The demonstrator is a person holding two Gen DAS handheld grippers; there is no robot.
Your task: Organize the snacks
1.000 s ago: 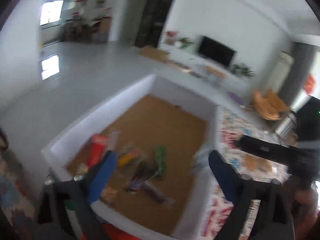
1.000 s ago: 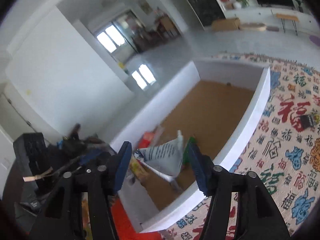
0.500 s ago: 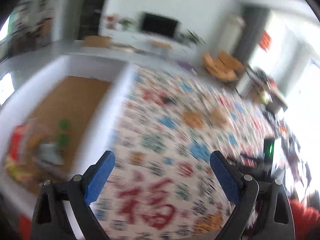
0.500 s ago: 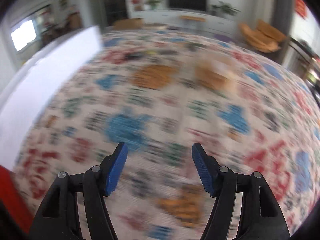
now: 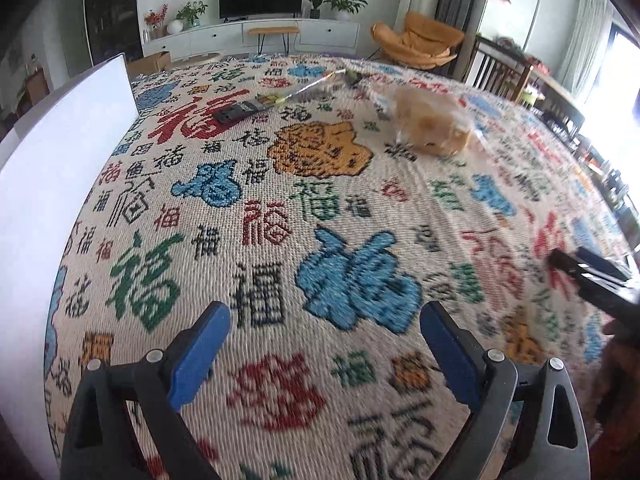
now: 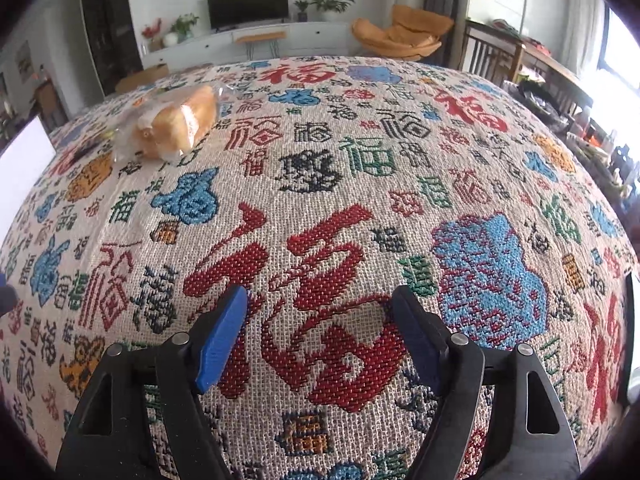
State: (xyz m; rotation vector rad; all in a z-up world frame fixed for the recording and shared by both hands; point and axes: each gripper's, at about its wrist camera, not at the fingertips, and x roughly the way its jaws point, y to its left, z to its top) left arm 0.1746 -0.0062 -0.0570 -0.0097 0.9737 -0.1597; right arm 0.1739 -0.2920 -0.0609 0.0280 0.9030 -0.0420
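Observation:
A bagged bread loaf (image 5: pixel 434 126) lies on the patterned tablecloth (image 5: pixel 280 208); it also shows at the far left of the right wrist view (image 6: pixel 176 122). A dark flat snack pack (image 5: pixel 238 112) and a long thin wrapped snack (image 5: pixel 316 84) lie farther back, near the white box wall (image 5: pixel 52 184). My left gripper (image 5: pixel 324 344) is open and empty above the cloth. My right gripper (image 6: pixel 320 332) is open and empty, well short of the loaf. The right gripper's body shows at the right edge of the left wrist view (image 5: pixel 592 280).
The white box (image 6: pixel 22 168) stands along the table's left side. Beyond the table are a TV cabinet (image 5: pixel 260 36), an orange chair (image 5: pixel 416 42) and wooden chairs (image 6: pixel 496 60) at the right.
Both grippers have swung away from the box to the tablecloth. The white snack bag seen between the right fingers over the box a second ago is gone from them.

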